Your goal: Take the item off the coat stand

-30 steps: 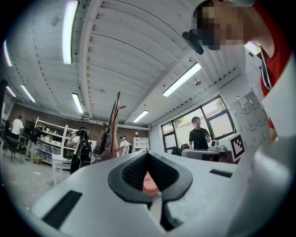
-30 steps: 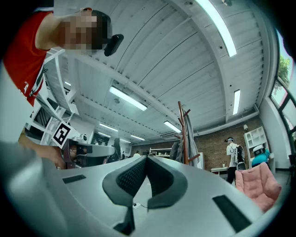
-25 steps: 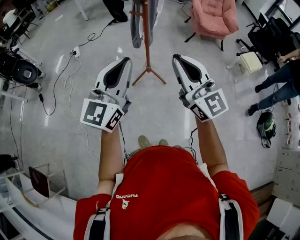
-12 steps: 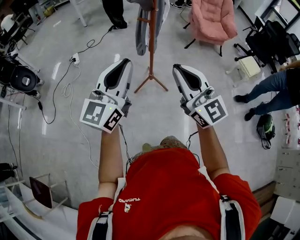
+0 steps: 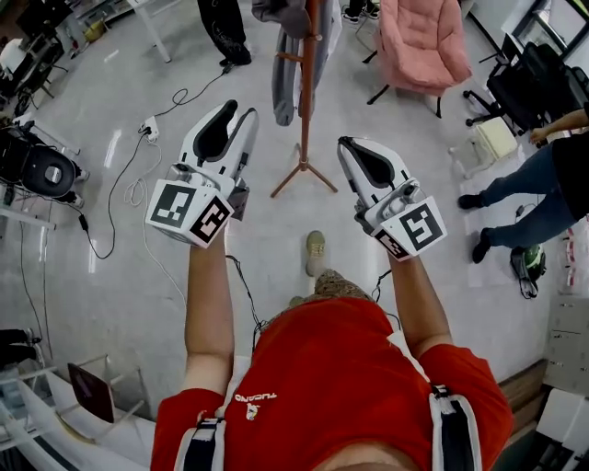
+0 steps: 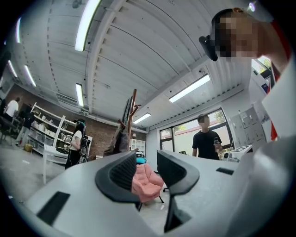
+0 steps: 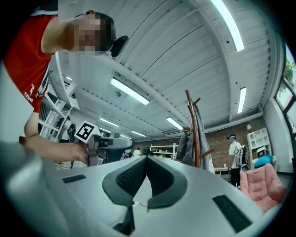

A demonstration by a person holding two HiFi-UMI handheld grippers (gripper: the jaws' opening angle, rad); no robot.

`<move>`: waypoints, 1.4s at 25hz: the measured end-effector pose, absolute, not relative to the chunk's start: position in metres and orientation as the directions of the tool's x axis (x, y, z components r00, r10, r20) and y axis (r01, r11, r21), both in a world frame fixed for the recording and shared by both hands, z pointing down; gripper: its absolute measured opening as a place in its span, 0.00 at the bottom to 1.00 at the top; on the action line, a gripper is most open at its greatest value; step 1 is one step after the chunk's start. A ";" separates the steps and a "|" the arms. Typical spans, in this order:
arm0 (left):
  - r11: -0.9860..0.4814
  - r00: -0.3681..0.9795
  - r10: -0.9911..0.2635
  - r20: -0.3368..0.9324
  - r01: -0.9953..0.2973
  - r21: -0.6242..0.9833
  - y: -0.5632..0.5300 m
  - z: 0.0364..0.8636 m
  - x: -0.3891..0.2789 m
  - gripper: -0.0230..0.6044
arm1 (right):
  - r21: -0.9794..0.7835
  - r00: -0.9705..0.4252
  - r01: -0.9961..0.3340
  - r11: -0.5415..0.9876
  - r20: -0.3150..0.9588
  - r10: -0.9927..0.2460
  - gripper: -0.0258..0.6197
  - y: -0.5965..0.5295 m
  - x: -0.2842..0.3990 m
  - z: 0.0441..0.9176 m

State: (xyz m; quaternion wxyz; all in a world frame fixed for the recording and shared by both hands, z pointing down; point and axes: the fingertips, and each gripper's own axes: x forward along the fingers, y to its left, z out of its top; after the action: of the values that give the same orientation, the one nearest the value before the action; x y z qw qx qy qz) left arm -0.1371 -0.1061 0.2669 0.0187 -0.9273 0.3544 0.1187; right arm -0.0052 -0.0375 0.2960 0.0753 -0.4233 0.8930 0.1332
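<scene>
The wooden coat stand (image 5: 307, 101) rises straight ahead on the floor, with a grey garment (image 5: 285, 69) hanging on its left side. My left gripper (image 5: 241, 112) is raised just left of the stand and short of the garment. Its jaws are opening, and nothing lies between them. In the left gripper view (image 6: 148, 163) the stand (image 6: 133, 111) and the garment (image 6: 119, 140) lie beyond the jaws. My right gripper (image 5: 347, 144) hovers lower on the stand's right, shut and empty. The right gripper view (image 7: 146, 160) has the stand (image 7: 193, 132) off to the right of the jaws.
A pink armchair (image 5: 421, 37) stands behind the stand on the right. Cables and a power strip (image 5: 147, 103) trail across the floor at left, near black equipment (image 5: 37, 152). People stand at the right edge (image 5: 543, 193) and at the top (image 5: 221, 28).
I have stepped closer to the coat stand. The left gripper has risen and moved forward towards the garment. The right gripper holds about the same place.
</scene>
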 end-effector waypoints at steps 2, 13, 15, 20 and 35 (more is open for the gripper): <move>-0.743 0.717 -0.659 -0.227 -0.667 0.051 -0.131 0.263 -0.136 0.26 | 0.174 -0.624 -0.781 0.600 -0.260 -0.737 0.08 -0.059 0.000 0.292; -0.708 0.692 -0.692 -0.205 -0.706 0.005 -0.293 0.237 -0.103 0.35 | 0.180 -0.608 -0.792 0.583 -0.309 -0.731 0.08 -0.196 0.053 0.281; -0.704 0.692 -0.694 -0.201 -0.710 -0.011 -0.324 0.230 -0.091 0.37 | 0.182 -0.607 -0.793 0.581 -0.310 -0.732 0.08 -0.218 0.066 0.281; -0.691 0.687 -0.703 -0.185 -0.721 -0.048 -0.392 0.214 -0.067 0.38 | 0.182 -0.598 -0.800 0.571 -0.307 -0.740 0.08 -0.260 0.093 0.282; -0.802 0.799 -0.590 -0.115 -0.597 -0.030 -0.466 0.200 -0.042 0.07 | 0.164 -0.531 -0.848 0.505 -0.264 -0.805 0.08 -0.304 0.094 0.289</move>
State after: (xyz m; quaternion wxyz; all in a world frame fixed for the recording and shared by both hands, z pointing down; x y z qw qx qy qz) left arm -0.0415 -0.4656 0.1997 0.0325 -0.9479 0.3130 0.0498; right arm 0.0942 -0.3039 0.2892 0.0769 -0.4783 0.8639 0.1376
